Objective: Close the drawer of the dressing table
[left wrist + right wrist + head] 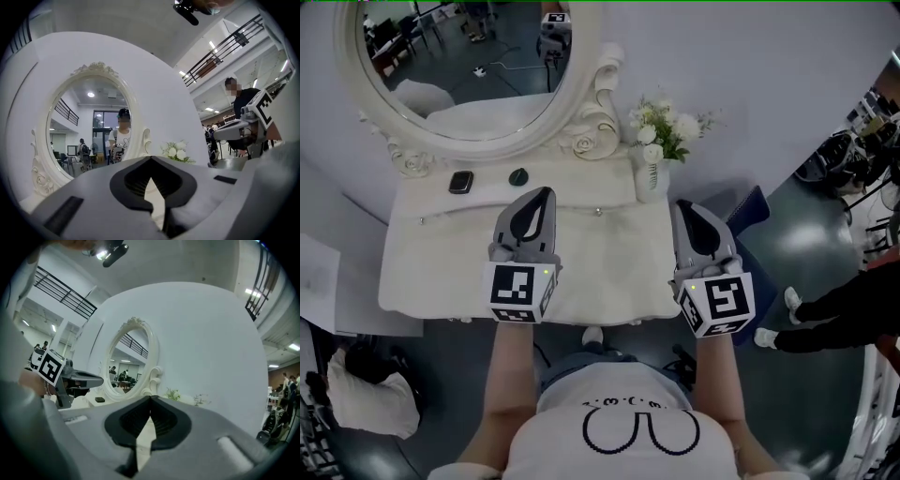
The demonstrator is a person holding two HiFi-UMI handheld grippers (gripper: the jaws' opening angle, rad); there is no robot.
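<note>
Head view: the white dressing table (441,281) with its oval, carved-frame mirror (469,84) lies below and ahead of the grey left gripper (544,195) and the grey right gripper (684,210). Its narrow white drawer front (581,214), with small knobs, sits just ahead of the jaw tips and lower, and it looks flush — the closing seems done. Left gripper view: jaws pressed together, nothing between them, mirror straight ahead. Right gripper view: jaws also together and empty — probably only pulling away is left.

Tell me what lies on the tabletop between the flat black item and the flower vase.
A small round black item, shown in the head view.
</note>
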